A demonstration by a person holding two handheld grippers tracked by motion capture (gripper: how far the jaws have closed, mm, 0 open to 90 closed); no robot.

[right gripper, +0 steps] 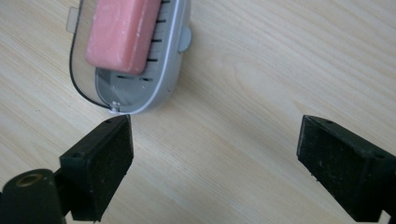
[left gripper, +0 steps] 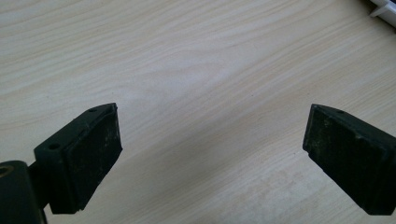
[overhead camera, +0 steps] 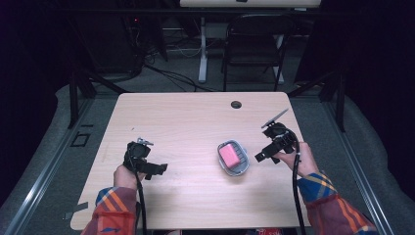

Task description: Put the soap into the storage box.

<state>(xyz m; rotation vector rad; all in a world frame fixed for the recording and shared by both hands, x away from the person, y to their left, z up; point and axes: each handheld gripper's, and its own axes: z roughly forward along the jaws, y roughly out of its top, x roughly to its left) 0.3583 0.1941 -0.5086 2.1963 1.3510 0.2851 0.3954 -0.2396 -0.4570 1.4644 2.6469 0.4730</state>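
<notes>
My right gripper (overhead camera: pixel 264 154) stands released, jaws wide with nothing between them, just right of the soap dish (right gripper: pixel 166 70) at mid-table. The pink soap bar (overhead camera: pixel 229 155) lies in that grey dish, tilted on its slotted insert. I judge the placing step done and the hand clear of it; next I would only need to check the bar sits settled. My left gripper (overhead camera: pixel 155 169) rests open, well apart at the near left of the table (overhead camera: pixel 195 117).

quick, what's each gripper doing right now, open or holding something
Left gripper: open, nothing between its jaws, over bare wooden table.
Right gripper: open, holding nothing, beside the grey soap dish with the pink soap bar.
</notes>
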